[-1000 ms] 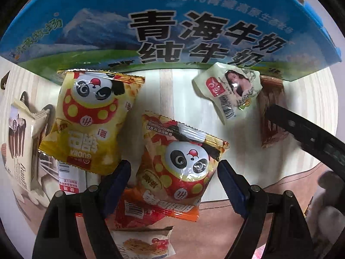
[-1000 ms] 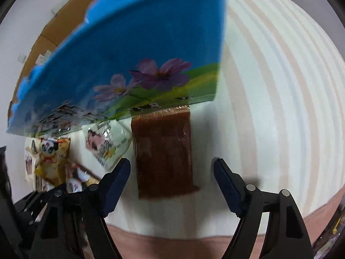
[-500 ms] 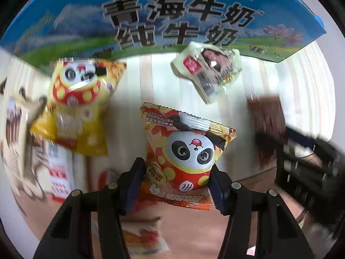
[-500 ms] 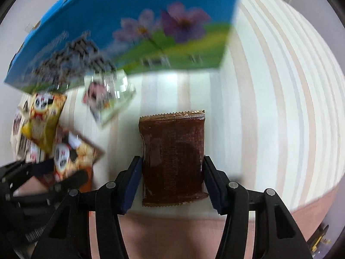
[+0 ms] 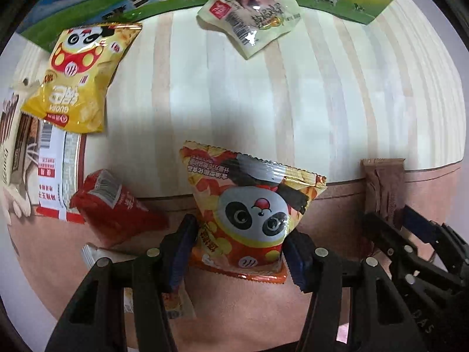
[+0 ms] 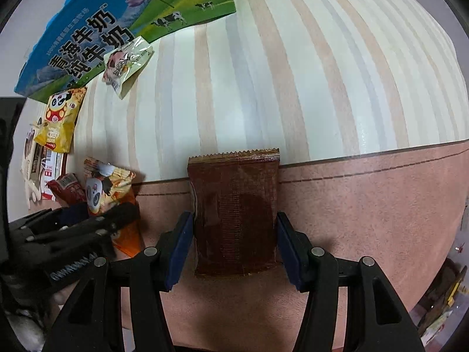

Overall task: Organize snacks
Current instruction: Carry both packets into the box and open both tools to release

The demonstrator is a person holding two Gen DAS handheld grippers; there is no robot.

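Left gripper [image 5: 239,252]: clamped on the orange panda packet [image 5: 252,217], lifted clear of the surface, jaws just drawn in.
Right gripper [image 6: 234,246]: pinching the brown packet [image 6: 234,211] by its sides, jaws eased slightly.
Progress: two snacks in hand, none seen placed yet.
Left behind: red packet [image 5: 117,208], yellow panda packet [image 5: 82,79], pale green packet [image 5: 252,23] near the milk box [image 6: 96,35].
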